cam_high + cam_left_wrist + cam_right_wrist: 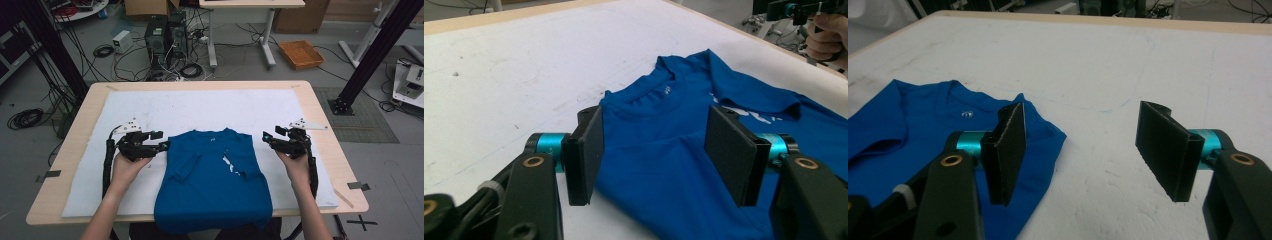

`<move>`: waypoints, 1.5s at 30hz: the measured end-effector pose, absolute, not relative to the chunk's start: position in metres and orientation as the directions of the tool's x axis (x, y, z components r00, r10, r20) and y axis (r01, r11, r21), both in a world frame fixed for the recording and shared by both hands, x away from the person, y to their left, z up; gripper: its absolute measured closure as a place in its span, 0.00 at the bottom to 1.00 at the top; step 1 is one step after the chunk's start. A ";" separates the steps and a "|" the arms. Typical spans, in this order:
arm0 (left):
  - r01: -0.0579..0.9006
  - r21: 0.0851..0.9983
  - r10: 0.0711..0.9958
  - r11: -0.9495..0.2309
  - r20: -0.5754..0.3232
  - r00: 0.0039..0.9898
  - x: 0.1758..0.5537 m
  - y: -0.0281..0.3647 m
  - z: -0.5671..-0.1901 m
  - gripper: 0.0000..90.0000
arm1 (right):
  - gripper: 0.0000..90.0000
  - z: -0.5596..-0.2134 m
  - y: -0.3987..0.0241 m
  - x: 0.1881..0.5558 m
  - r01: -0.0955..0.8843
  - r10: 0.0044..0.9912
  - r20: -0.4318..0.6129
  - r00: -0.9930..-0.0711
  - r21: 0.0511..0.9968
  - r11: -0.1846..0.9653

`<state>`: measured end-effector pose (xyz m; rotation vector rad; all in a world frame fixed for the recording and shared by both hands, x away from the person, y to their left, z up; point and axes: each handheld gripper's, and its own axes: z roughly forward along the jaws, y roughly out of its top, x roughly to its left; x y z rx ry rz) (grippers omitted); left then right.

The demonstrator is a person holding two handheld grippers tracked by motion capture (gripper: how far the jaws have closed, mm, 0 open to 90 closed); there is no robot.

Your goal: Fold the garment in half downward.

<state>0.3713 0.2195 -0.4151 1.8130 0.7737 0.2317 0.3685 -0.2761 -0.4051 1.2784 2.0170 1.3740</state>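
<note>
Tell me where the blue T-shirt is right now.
In the high view the blue T-shirt lies flat on the white mat at the table's near edge, between the left gripper and right gripper.

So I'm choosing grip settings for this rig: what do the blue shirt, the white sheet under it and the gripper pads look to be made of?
The blue shirt looks like soft matte knit, probably cotton jersey: it creases and has a ribbed collar. The white sheet looks like thick felt or foam, matte and faintly fuzzy, with pencil-like marks. The left gripper pads look like flat black rubber or foam, dull and finely textured; which one is unclear.
</note>
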 end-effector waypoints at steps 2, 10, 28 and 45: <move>0.423 0.885 0.617 -0.196 -0.224 0.754 0.379 0.216 -0.416 0.47 | 0.44 -0.406 -0.272 0.374 0.473 0.840 0.166 -0.517 0.873 0.118; 0.468 0.864 0.639 -0.185 -0.257 0.725 0.405 0.198 -0.422 0.51 | 0.57 -0.403 -0.249 0.396 0.488 0.824 0.152 -0.547 0.857 0.166; 0.553 0.792 0.694 -0.258 -0.246 0.676 0.440 0.176 -0.439 0.57 | 0.67 -0.426 -0.212 0.436 0.573 0.836 0.125 -0.534 0.781 0.249; 0.568 0.748 0.718 -0.343 -0.181 0.672 0.447 0.164 -0.447 0.65 | 0.73 -0.444 -0.184 0.450 0.614 0.819 0.116 -0.561 0.723 0.319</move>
